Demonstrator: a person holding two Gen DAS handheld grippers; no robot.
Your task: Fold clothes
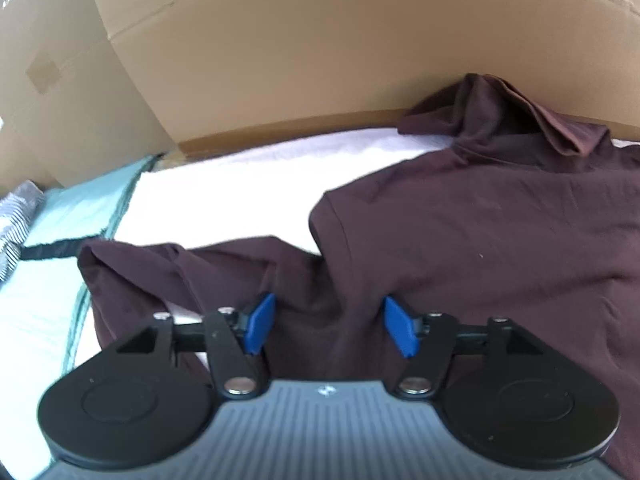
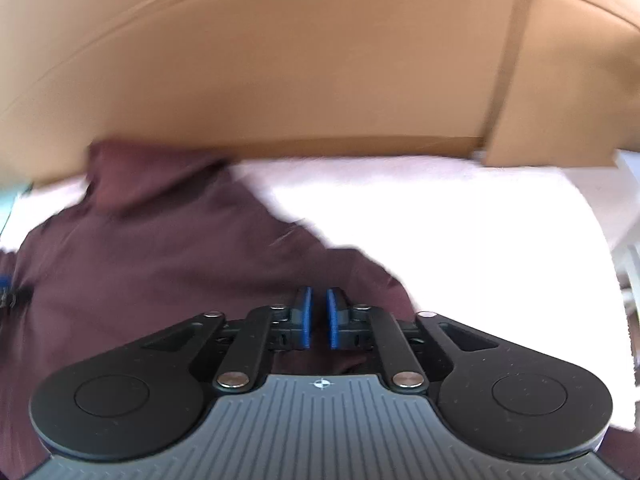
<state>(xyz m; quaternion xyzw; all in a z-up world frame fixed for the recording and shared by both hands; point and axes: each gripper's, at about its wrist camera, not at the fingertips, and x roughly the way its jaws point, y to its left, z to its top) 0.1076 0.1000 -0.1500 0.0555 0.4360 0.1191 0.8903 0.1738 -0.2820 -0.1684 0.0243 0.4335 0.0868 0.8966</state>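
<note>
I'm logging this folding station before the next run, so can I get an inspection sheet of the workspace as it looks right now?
Surface: white cloth-covered top, a pale teal sheet along its left edge.
Job's things: maroon shirt spread out, one sleeve crumpled at left, far part bunched against the cardboard.
Clutter: striped fabric at far left edge.
Grippers: left gripper with fingers apart just over the shirt, not gripping; right gripper with fingers nearly together over the shirt's edge; blur hides whether fabric is pinched.
Cables: nothing seen.
Surroundings: cardboard box wall behind the surface.
</note>
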